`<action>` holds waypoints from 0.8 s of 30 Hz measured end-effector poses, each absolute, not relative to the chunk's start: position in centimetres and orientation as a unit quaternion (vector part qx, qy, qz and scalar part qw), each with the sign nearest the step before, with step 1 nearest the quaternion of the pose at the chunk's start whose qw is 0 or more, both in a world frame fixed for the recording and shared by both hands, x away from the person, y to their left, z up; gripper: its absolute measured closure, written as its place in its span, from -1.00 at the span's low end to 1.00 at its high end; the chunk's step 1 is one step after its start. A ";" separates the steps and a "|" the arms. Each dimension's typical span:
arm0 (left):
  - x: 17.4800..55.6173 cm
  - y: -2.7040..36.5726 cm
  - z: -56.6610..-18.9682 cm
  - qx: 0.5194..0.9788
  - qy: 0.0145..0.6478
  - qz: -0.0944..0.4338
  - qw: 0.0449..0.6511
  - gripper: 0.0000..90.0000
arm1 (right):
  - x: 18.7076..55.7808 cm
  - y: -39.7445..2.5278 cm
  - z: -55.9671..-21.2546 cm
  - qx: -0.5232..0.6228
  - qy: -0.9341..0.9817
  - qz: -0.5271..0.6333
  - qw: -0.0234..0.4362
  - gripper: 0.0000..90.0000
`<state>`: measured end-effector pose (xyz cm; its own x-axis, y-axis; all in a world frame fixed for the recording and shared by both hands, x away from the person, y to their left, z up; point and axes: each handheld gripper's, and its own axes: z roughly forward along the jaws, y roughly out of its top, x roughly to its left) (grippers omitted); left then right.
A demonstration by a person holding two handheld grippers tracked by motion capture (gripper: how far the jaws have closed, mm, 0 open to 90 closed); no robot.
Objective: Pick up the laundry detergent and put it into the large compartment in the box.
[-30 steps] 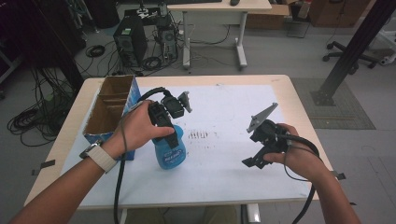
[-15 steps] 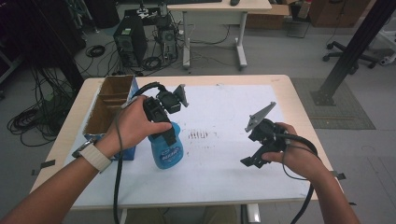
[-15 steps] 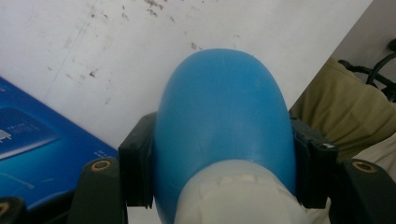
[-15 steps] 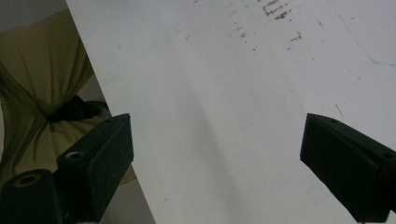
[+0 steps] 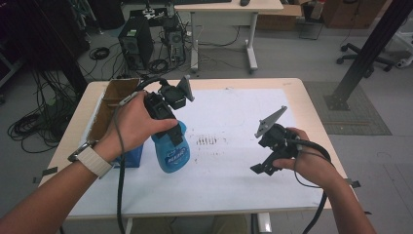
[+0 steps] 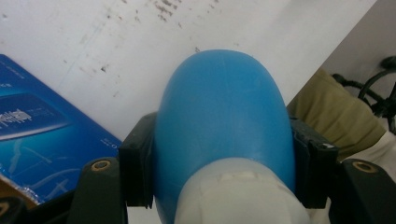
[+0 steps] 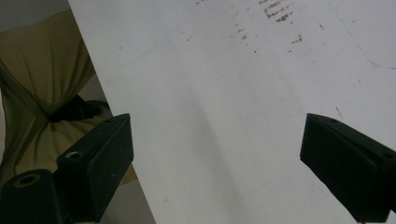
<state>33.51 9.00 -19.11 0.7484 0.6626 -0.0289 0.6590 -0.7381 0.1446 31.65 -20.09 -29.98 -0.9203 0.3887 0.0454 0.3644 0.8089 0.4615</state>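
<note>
Overhead, left gripper (image 5: 168,127) clamps the blue spray bottle (image 5: 171,151), tilted off the white table (image 5: 234,195), blue box (image 5: 131,156) at its 9 o'clock; right gripper (image 5: 265,163) hovers at 3 o'clock | left gripper view: jaws pinch bottle (image 6: 224,121) sides | right gripper view: jaws wide apart, nothing between, table (image 7: 224,93) below.

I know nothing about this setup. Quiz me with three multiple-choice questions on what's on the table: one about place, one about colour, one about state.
1. Where is the open brown cardboard box?
A. table's left edge
B. table's right edge
C. on the floor

2. What colour is the plastic spray bottle's body?
A. red
B. blue
C. green

3. How is the right hand-held gripper?
A. open and empty
B. shut on a bottle
C. shut on a box

Answers: 1 A, it sits at the left in the high view. 2 B, blue between the left hand-held gripper jaws. 3 A, its jaws stand apart over bare white table.
</note>
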 end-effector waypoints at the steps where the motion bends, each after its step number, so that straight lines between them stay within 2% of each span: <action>1: 33.5 9.1 -18.9 0.931 0.357 0.013 0.073 -0.17 | 31.7 -20.1 -30.0 0.197 0.951 0.238 0.026 -0.79; 24: 34.0 11.3 -15.0 0.900 0.428 0.022 0.085 -0.17 | 31.7 -19.6 -29.8 0.191 0.953 0.233 0.026 -0.79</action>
<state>34.02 11.28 -15.04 0.6331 0.7734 -0.0328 0.7658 -0.6195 0.1726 31.74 -19.60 -29.80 -0.9257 0.3762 0.0402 0.3522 0.8180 0.4547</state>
